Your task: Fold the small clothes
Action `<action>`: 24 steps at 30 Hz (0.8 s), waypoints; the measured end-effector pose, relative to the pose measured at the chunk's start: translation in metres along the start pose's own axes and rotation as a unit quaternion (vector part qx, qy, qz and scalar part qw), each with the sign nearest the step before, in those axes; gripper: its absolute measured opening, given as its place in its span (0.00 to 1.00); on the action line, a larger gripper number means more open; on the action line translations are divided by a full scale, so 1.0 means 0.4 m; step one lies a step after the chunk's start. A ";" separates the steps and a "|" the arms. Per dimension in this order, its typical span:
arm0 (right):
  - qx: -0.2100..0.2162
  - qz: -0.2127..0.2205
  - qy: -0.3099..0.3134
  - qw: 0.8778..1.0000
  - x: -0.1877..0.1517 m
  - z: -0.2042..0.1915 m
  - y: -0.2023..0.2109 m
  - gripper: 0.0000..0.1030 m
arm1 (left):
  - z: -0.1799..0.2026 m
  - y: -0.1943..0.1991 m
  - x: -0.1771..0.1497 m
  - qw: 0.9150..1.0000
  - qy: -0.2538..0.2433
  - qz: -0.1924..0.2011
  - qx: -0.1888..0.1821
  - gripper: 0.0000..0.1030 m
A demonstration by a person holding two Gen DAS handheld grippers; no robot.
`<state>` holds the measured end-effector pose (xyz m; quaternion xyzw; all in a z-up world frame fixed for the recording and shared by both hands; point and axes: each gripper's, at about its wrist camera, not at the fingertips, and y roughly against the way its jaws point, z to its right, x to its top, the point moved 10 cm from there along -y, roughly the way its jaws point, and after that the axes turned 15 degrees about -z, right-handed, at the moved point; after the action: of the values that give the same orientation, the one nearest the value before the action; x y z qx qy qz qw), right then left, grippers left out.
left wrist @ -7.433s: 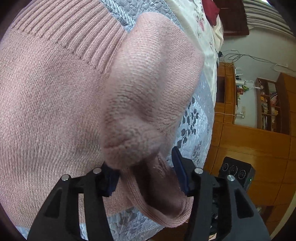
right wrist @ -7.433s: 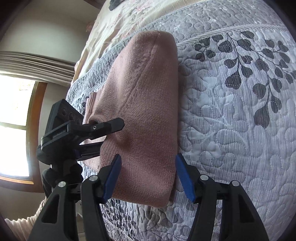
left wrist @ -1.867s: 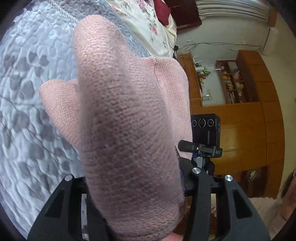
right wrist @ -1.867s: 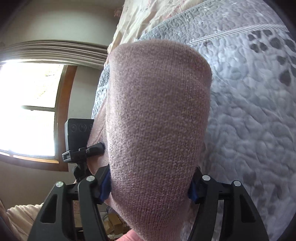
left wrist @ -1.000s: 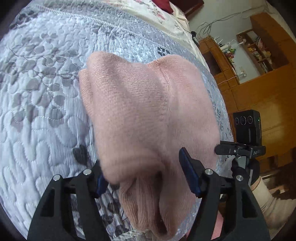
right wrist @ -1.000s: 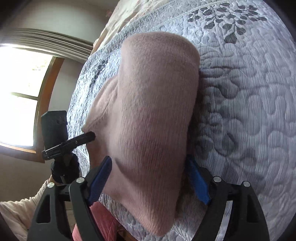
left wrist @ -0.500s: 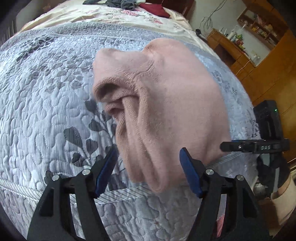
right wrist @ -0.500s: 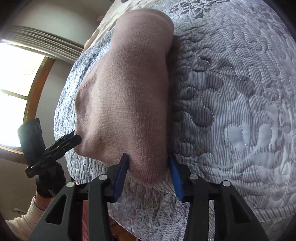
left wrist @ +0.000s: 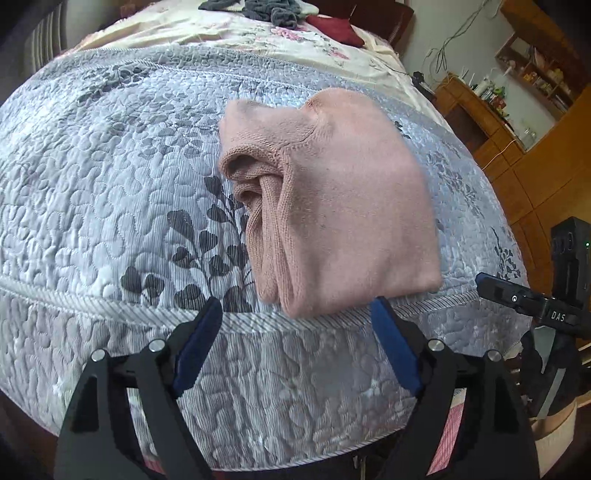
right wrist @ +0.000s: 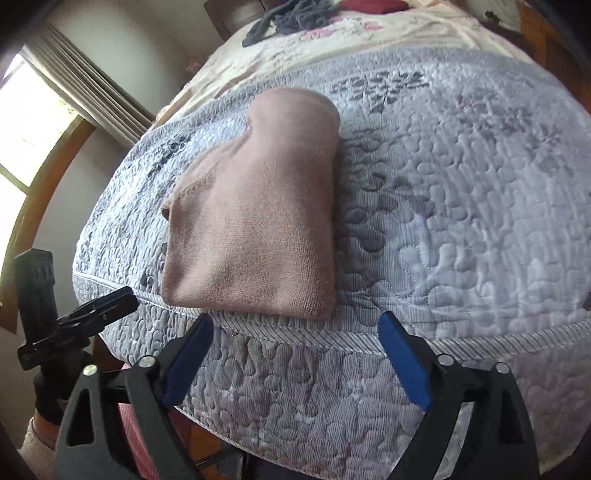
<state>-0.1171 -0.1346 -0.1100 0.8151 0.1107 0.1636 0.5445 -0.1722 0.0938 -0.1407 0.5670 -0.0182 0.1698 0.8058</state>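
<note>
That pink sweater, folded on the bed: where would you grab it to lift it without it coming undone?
Probably the near edge of the sweater, from the bed's foot. There the fold is closed and thick, overhanging the quilt seam. The left side shows loose layers, likely to spill.

White letters "DAS" are showing on the black clamp body of the right gripper (left wrist: 532, 301), at the right edge of the left wrist view; nothing else is reading clearly.

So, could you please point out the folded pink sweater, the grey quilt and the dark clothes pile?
folded pink sweater (left wrist: 351, 206): left wrist view, flat top layer.
grey quilt (right wrist: 461, 206): right wrist view, bare patch right of the sweater.
dark clothes pile (left wrist: 273, 9): left wrist view, middle of the heap.
</note>
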 end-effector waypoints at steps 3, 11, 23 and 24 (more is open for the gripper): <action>-0.043 0.015 -0.003 0.999 -0.035 -0.020 0.044 0.96 | 0.037 0.045 -0.037 1.000 -0.009 0.013 0.023 0.88; -0.097 0.016 0.006 0.995 -0.085 -0.088 0.094 0.96 | 0.077 0.120 -0.092 0.999 0.003 0.023 0.047 0.89; -0.122 0.041 0.012 0.992 -0.131 -0.131 0.188 0.96 | 0.089 0.224 -0.151 0.995 -0.008 0.042 0.085 0.89; -0.127 0.042 0.013 0.991 -0.133 -0.134 0.192 0.96 | 0.092 0.228 -0.153 0.995 -0.010 0.042 0.089 0.89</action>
<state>-0.1869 -0.1375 -0.0280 0.7408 0.0620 0.2095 0.6352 -0.2508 0.0717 -0.0584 0.6369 -0.0354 0.1989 0.7440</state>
